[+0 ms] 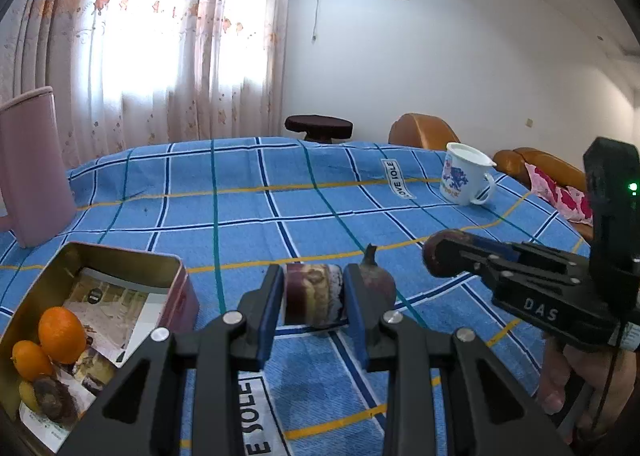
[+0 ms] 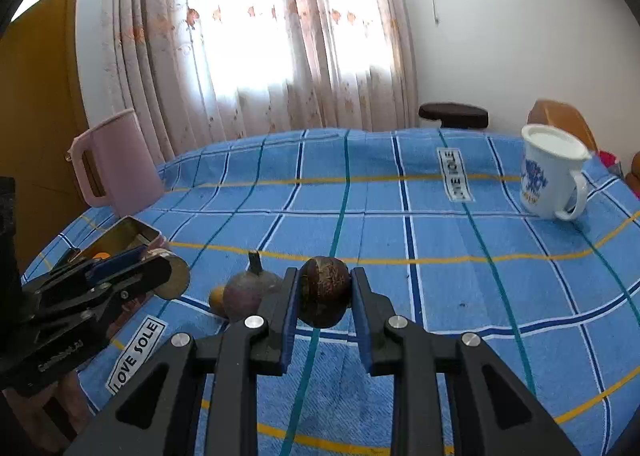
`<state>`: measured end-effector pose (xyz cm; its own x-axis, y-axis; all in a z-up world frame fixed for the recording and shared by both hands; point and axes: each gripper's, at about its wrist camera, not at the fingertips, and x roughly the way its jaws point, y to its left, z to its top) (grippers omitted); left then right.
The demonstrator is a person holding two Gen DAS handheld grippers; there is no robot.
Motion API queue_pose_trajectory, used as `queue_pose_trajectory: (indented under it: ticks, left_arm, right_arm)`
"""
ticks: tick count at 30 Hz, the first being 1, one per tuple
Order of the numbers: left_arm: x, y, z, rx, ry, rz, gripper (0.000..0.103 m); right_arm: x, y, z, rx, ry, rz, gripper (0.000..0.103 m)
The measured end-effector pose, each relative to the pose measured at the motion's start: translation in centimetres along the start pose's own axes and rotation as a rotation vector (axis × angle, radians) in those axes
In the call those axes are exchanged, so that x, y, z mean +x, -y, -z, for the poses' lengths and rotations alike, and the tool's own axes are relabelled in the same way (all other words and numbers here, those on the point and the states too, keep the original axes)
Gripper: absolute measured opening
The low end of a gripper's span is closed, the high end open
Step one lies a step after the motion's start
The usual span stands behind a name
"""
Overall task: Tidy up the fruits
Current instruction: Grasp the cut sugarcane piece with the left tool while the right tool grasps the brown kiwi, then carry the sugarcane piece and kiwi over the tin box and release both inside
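While both grippers carry fruit, the open gold-lined metal tin [image 1: 120, 268] holding two oranges lies just left of the left gripper [image 1: 314, 296], so that hand is nearer. Its jaws clamp a dark purple, mottled, cylinder-shaped fruit piece [image 1: 314, 298], long axis crosswise between the pads. Well right of the tin, the right gripper [image 2: 324, 296] is closed on a round brown fruit [image 2: 324, 292]. A purple stemmed fruit [image 2: 250, 292] rests on the blue plaid tablecloth [image 2: 400, 232], printed "LOVE SOLE". The right gripper's body reads "DAS".

Stemmed fruit [image 2: 250, 288] beside tongs; cloth [image 2: 440, 276] beyond free.
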<state>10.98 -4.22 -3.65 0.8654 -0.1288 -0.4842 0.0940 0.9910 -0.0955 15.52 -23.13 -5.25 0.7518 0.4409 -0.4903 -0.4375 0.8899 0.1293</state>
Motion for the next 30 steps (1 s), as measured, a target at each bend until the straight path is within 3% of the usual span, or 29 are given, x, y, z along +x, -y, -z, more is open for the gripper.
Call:
queue_pose_trajectory:
  ticks: [30]
  left_arm:
    - [-2.2, 1.0, 0.3, 0.053, 0.12, -0.049, 0.033]
  right_arm:
    - [-3.8, -1.4, 0.7, -0.088, 0.205, 0.0, 0.026]
